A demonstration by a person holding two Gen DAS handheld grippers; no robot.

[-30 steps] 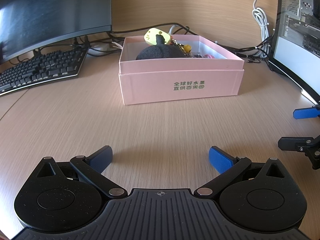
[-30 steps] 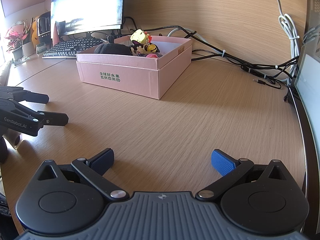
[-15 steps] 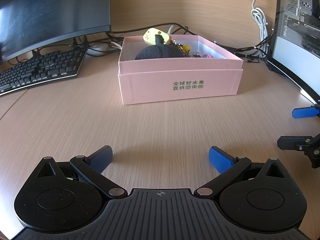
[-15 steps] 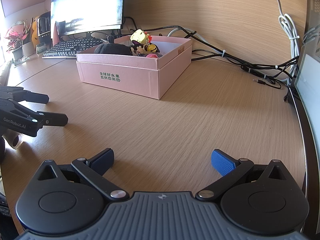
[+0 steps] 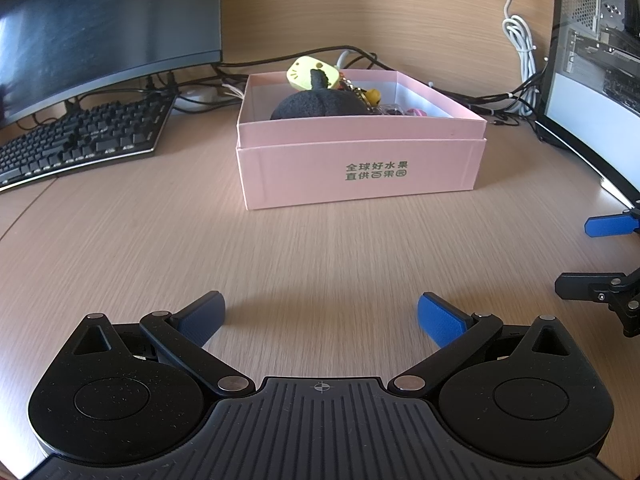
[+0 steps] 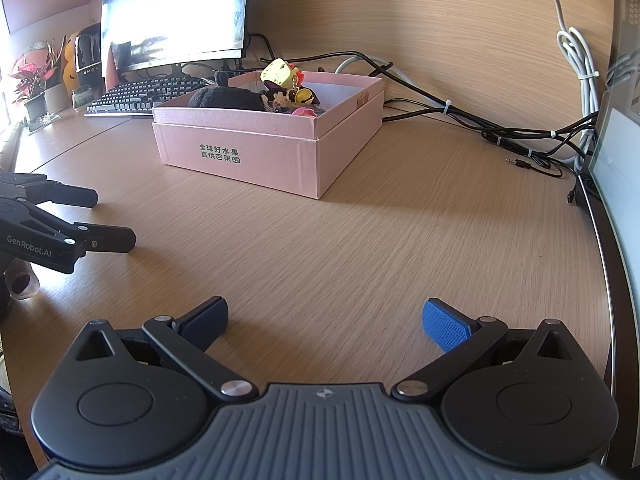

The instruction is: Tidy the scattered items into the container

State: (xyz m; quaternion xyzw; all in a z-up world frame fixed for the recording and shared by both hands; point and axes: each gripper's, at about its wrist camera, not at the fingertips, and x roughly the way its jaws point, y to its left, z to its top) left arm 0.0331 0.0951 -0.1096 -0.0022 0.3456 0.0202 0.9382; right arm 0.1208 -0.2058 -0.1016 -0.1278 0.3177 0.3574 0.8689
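Observation:
A pink cardboard box (image 5: 360, 168) with green print stands on the wooden desk; it also shows in the right wrist view (image 6: 240, 152). Inside lie a black plush (image 5: 316, 106), a yellow cat-face toy (image 5: 308, 74) and several small keychain charms (image 5: 374, 98). My left gripper (image 5: 320, 316) is open and empty, low over the desk in front of the box. My right gripper (image 6: 326, 320) is open and empty, to the box's right front. Each gripper shows at the edge of the other's view.
A black keyboard (image 5: 80, 140) and a dark monitor (image 5: 100, 20) stand at the left back. A computer case (image 5: 600, 60) and cables (image 6: 500, 132) are on the right. A potted plant (image 6: 32, 84) stands far left.
Both grippers have drifted very slightly; the box sits a touch lower and closer in the views. Nothing was taken or released.

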